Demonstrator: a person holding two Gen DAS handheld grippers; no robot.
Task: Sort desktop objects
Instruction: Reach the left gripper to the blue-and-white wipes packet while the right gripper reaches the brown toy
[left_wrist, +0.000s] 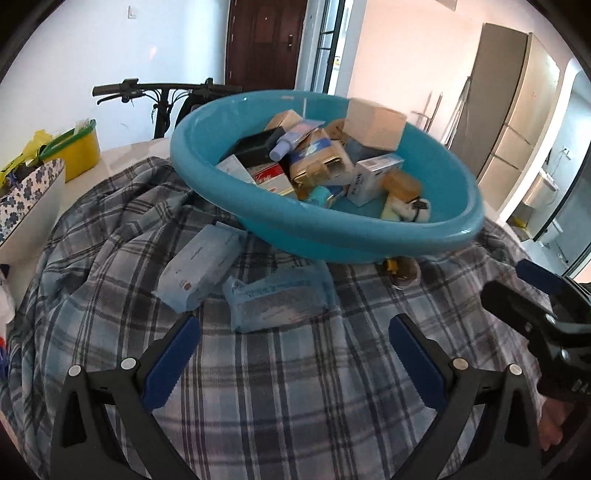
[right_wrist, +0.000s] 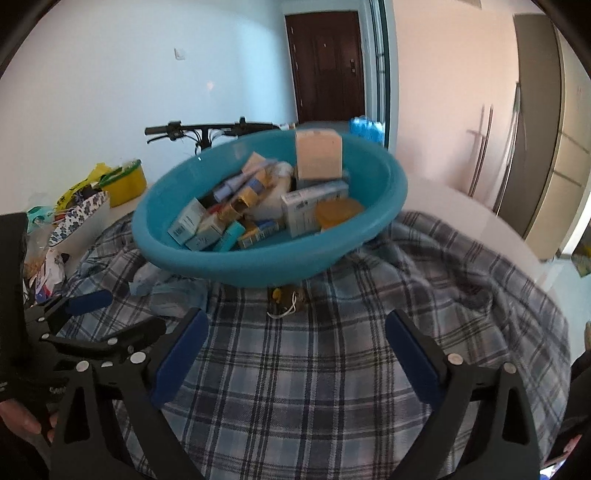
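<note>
Hovering: L tongs (left_wrist: 293, 328) spread | R tongs (right_wrist: 297, 323) spread, empty | basin (left_wrist: 207, 173) full w/ boxes

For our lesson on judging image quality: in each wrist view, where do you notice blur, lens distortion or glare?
Left wrist view: the teal basin is fairly sharp, though fisheye bends the door frame and darkens the corners. Right wrist view: softer overall, the basin's rim and plaid cloth smeared; the right wall is washed out pink.
</note>
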